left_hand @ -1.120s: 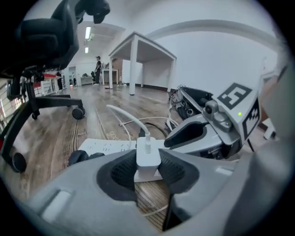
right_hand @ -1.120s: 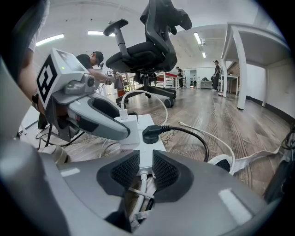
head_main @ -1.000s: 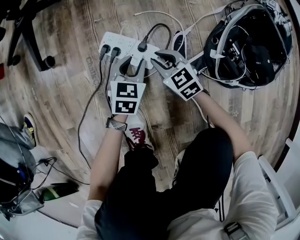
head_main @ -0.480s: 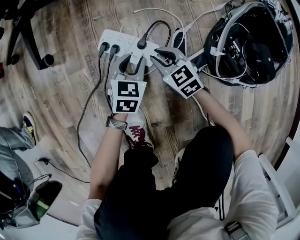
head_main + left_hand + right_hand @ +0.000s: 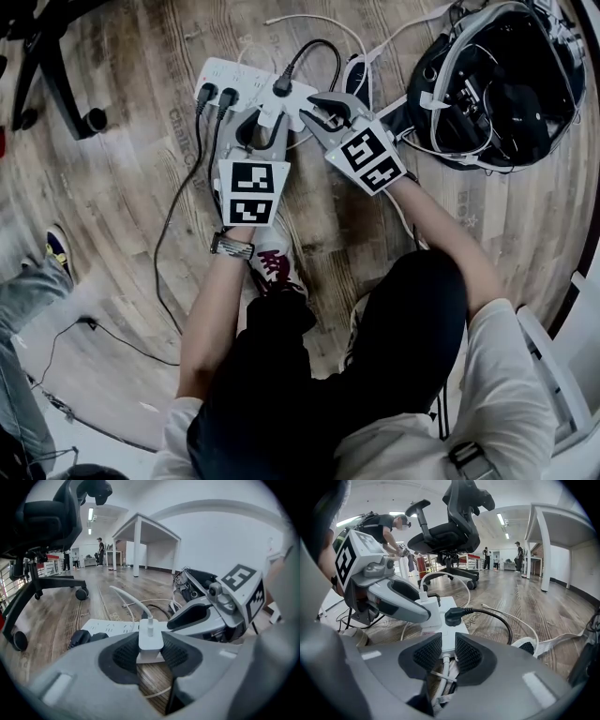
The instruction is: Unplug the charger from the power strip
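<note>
A white rectangular plastic power strip (image 5: 230,75) is seen lying on the wood-plank floor, towards the far edge of the head view. A white cube-shaped charger (image 5: 150,641) is seated upright on its top face, near the strip's right end. The left gripper (image 5: 150,656) is closed on this charger: the two black ribbed pads (image 5: 125,656) are pressed against its opposite sides, and no gap is left between pad and charger. A thin white cable (image 5: 126,597) is plugged into the top of the charger and is carried away in an arc over the floor. The right gripper (image 5: 447,653) is clamped on the right end of the power strip, where the strip's white cord (image 5: 439,679) is led out between the jaws; its pads are set narrowly apart, with only the strip's end between them. The two grippers are held just beside each other, tips nearly touching. A black round plug with a thick black cable (image 5: 457,616) is inserted in the strip just beyond the charger, and two more black plugs (image 5: 217,96) are seated at the strip's left end. A black open backpack (image 5: 497,84) is placed near the far right corner of the floor, and a black office chair (image 5: 450,531) is seen beyond the strip.
</note>
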`<state>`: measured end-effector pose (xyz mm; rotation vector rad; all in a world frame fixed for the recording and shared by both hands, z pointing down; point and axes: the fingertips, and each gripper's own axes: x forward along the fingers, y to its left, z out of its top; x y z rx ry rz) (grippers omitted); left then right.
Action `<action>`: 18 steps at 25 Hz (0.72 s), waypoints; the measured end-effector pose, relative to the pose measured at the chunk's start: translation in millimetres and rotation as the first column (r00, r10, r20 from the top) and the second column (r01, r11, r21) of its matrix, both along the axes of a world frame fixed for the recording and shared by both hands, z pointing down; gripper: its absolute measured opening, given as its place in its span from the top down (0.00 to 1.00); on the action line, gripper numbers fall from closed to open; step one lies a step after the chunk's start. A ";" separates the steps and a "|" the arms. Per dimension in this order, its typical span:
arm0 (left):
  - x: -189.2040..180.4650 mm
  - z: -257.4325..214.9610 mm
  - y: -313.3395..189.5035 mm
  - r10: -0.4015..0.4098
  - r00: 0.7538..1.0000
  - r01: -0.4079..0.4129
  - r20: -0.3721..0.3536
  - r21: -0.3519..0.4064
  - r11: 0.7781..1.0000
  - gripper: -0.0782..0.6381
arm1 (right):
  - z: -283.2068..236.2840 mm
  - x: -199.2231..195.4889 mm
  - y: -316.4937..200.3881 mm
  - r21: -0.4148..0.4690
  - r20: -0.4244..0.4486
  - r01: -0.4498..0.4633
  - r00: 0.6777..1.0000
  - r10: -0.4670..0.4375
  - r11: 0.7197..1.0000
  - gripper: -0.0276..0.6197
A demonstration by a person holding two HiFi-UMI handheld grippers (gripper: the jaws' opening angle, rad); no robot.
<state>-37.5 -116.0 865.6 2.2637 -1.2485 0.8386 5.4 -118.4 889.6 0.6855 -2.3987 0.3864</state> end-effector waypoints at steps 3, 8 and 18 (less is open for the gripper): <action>0.3 0.1 0.0 -0.008 1.000 0.008 -0.008 -0.007 1.000 0.70 | 0.0 0.6 0.2 0.000 0.000 -0.001 1.000 0.001 1.000 0.82; 0.1 -0.3 0.5 -0.020 1.000 0.020 0.007 0.009 1.000 0.70 | 0.0 0.9 -0.4 0.001 0.001 0.002 1.000 -0.002 1.000 0.82; 0.0 -10.8 4.9 -0.071 0.985 0.067 -0.159 -0.031 0.997 0.70 | 0.2 0.7 -0.3 0.003 0.003 0.000 1.000 0.000 1.000 0.82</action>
